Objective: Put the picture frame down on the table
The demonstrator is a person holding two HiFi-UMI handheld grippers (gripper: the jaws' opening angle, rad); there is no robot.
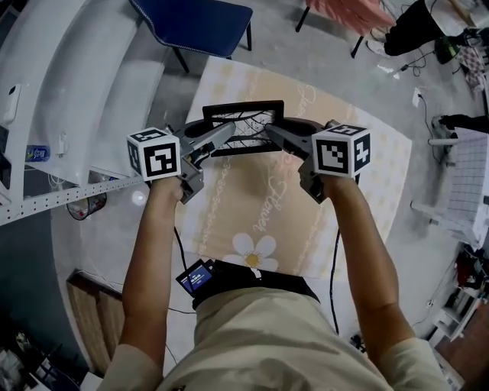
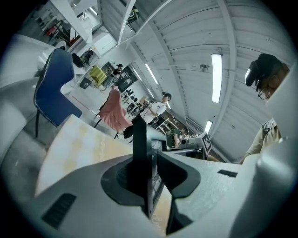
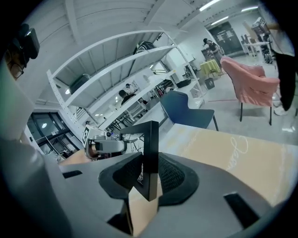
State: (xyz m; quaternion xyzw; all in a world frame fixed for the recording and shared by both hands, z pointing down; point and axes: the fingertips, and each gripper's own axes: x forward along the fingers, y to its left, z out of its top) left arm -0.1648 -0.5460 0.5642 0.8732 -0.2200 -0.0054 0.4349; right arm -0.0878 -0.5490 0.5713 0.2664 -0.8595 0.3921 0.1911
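— Position of the picture frame: what is shown?
— It is held over the far half of the surface, which is covered by a pale yellow cloth printed with a daisy near the person. The black frame is gripped at both ends, and its top edge is seen in the head view. Whether its lower edge is touching the surface cannot be told.
— And the left tongs?
— They are closed on the frame's left side. In the left gripper view the dark edge is seen pinched upright between the two black pads, with no gap left.
— The right tongs?
— Much the same is seen there. They are clamped on the frame's right side, and a corner is shown jutting down between the pads.
— What is seen around?
— A blue chair is placed at the far end of the surface. White shelving is stood to the left. A pink-covered chair is set well apart on the grey floor.
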